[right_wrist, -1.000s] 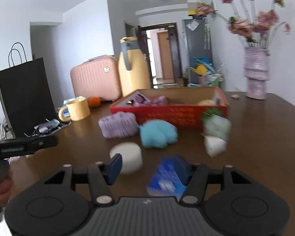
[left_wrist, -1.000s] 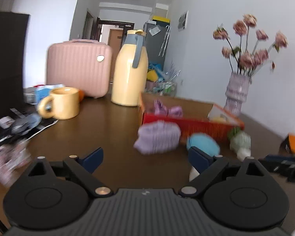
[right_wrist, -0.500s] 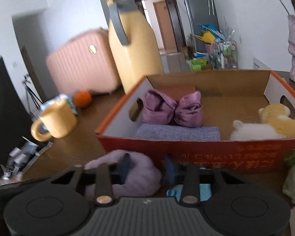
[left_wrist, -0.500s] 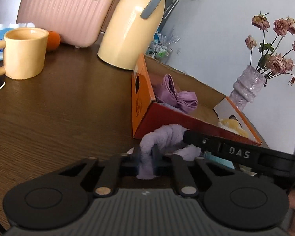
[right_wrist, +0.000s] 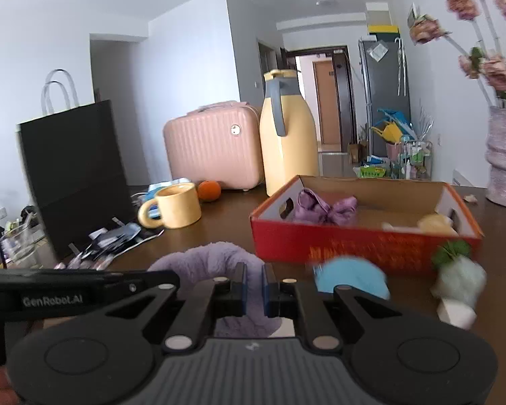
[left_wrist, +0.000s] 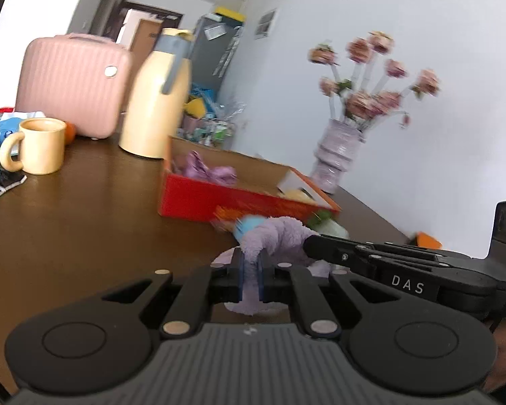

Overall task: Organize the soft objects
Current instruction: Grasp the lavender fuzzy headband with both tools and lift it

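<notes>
both my claws are clamped on the fluffy lilac cloth [left_wrist: 280, 233], my left gripper [left_wrist: 250, 276] and my right gripper [right_wrist: 254, 285] at separate folds, the right's jaws just closing, above the brown table [right_wrist: 226, 226], near the red box [right_wrist: 364, 236].

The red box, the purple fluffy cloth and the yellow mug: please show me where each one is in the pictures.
red box [right_wrist: 286, 239], right wrist view, on its red front wall.
purple fluffy cloth [right_wrist: 216, 253], right wrist view, on the top of its arch.
yellow mug [left_wrist: 45, 148], left wrist view, on its side wall.
</notes>
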